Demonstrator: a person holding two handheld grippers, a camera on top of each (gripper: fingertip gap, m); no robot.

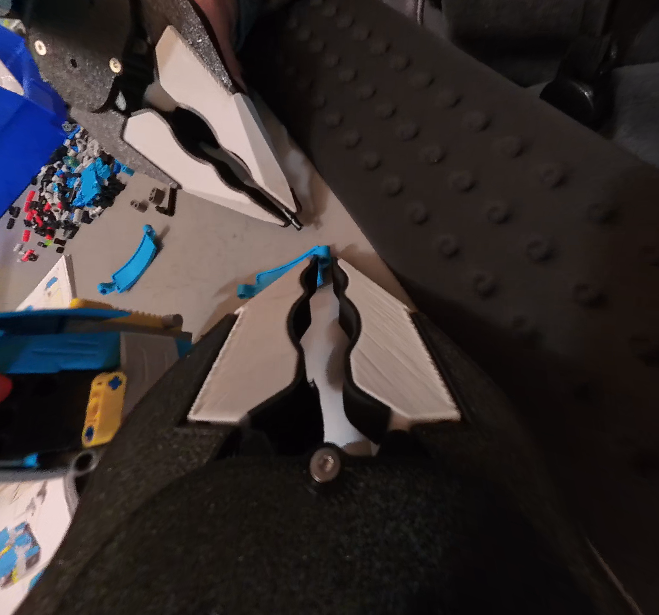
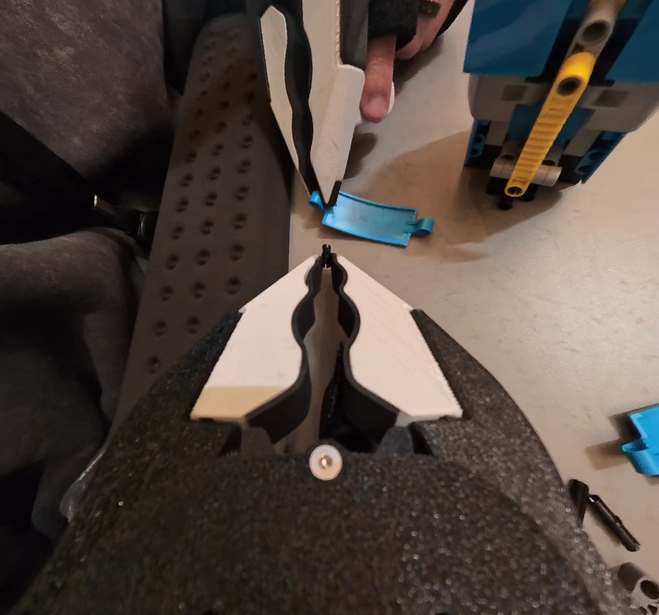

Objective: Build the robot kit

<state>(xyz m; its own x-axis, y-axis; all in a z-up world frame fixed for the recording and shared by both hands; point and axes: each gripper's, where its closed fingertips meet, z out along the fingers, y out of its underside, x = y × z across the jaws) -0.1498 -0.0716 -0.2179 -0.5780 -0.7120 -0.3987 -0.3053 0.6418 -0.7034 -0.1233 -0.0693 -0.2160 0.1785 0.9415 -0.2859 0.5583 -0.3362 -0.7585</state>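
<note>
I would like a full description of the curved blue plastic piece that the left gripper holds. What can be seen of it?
The curved blue plastic piece is a thin, smooth, glossy panel, bent in a gentle arc, with a small loop-shaped tab at each end. The left gripper is shut on one end tab. In the right wrist view the panel seems to lie low on the beige table, close to its dark edge strip. The right gripper, pinching a small black pin, is near but apart from it.

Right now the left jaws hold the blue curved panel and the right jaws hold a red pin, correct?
Not quite. The right gripper holds a small black pin, not red, as the right wrist view shows. The left gripper does hold the blue curved panel.
</note>
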